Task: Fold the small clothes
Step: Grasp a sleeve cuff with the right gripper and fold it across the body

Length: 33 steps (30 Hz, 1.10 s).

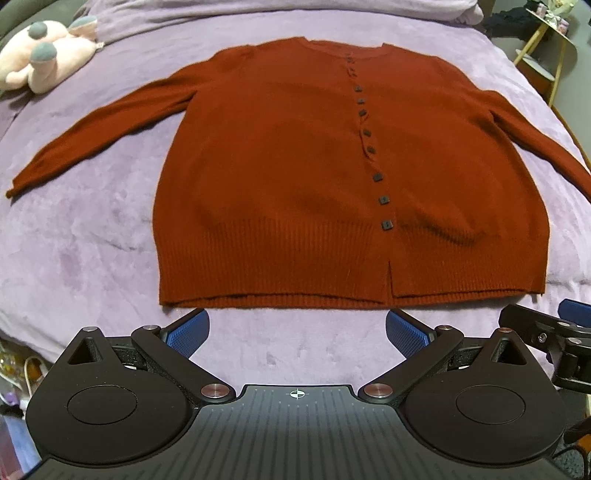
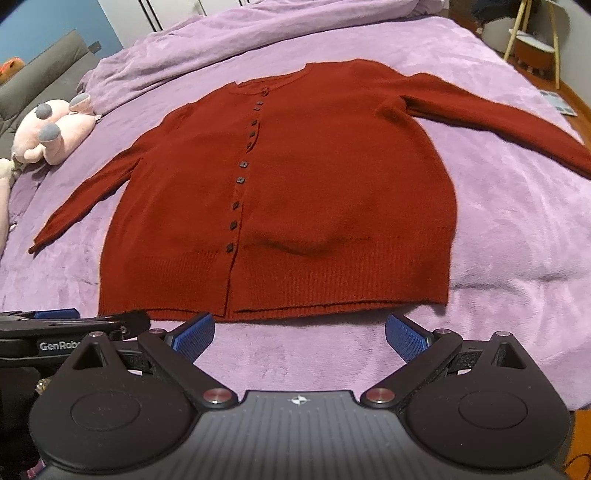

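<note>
A rust-red buttoned cardigan [image 1: 295, 166] lies flat, front up, on a purple blanket [image 1: 81, 251], both sleeves spread outward, hem toward me. It also shows in the right wrist view [image 2: 295, 192]. My left gripper [image 1: 297, 332] is open and empty, just short of the hem's middle. My right gripper [image 2: 299, 334] is open and empty, just short of the hem's right half. The right gripper's edge shows at the right of the left wrist view [image 1: 546, 332]; the left gripper shows at the left of the right wrist view [image 2: 74, 325].
A pink plush toy [image 1: 44, 55] lies at the far left of the bed, also in the right wrist view [image 2: 51, 129]. A bunched purple duvet [image 2: 258, 29] lies beyond the collar. A yellow-legged stand [image 2: 532, 40] stands off the bed at far right.
</note>
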Tool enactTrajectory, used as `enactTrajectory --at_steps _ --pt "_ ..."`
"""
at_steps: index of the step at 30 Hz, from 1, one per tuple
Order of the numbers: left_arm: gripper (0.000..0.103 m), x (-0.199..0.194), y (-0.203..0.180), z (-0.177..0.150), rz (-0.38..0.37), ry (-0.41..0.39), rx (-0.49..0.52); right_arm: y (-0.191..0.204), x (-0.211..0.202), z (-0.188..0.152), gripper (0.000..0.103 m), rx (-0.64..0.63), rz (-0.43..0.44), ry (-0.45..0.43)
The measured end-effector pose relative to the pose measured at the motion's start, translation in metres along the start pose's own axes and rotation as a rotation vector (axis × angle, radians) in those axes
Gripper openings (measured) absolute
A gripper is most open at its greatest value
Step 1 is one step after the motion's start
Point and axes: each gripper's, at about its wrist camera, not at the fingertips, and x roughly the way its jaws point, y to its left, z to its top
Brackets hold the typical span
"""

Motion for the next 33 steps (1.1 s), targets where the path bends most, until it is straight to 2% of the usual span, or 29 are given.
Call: enactTrajectory --at_steps 2,4,6,8,11,13,14,18,21,23,25,29,32,33 --pt "0.103 0.002 0.001 0.0 -0.001 -0.005 -0.003 -0.004 0.003 -0.001 0.099 0.013 0.041 -0.002" --pt "0.103 0.005 0.0 0.001 0.008 -0.029 -0.01 -0.01 0.003 -0.004 0.099 0.024 0.117 -0.051" --pt "0.103 0.01 0.001 0.003 0.004 -0.057 -0.022 -0.023 0.002 -0.007 0.099 0.053 0.215 -0.16" --pt "0.103 0.015 0.002 0.006 -0.01 -0.066 -0.034 -0.046 0.001 -0.006 0.099 0.111 0.27 -0.29" --pt "0.103 0.026 0.007 0.011 -0.049 -0.059 -0.071 -0.094 0.004 0.009 0.099 0.21 0.271 -0.413" --pt "0.103 0.035 0.007 0.016 -0.054 -0.033 -0.081 -0.139 0.007 0.02 0.098 0.347 0.192 -0.504" --pt "0.103 0.038 0.005 0.019 -0.043 -0.027 -0.077 -0.161 0.01 0.025 0.095 0.413 0.161 -0.525" --pt "0.103 0.05 0.001 0.03 -0.004 -0.001 -0.104 -0.256 0.023 0.036 0.046 0.721 0.029 -0.622" --pt "0.103 0.055 0.005 0.035 0.001 0.003 -0.167 -0.312 0.036 0.034 0.042 0.917 0.002 -0.685" --pt "0.103 0.057 0.009 0.037 -0.014 -0.003 -0.208 -0.339 0.048 0.026 0.03 1.056 -0.012 -0.698" --pt "0.103 0.06 0.011 0.04 -0.02 0.002 -0.227 -0.358 0.058 0.015 0.016 1.163 0.023 -0.733" --pt "0.103 0.062 0.012 0.045 -0.01 0.003 -0.215 -0.373 0.073 0.009 0.015 1.242 0.102 -0.796" --pt "0.103 0.064 0.014 0.046 -0.032 0.014 -0.213 -0.376 0.077 0.014 0.016 1.237 0.089 -0.793" --pt "0.103 0.065 0.015 0.047 -0.044 0.016 -0.217 -0.378 0.076 0.017 0.02 1.257 0.102 -0.788"
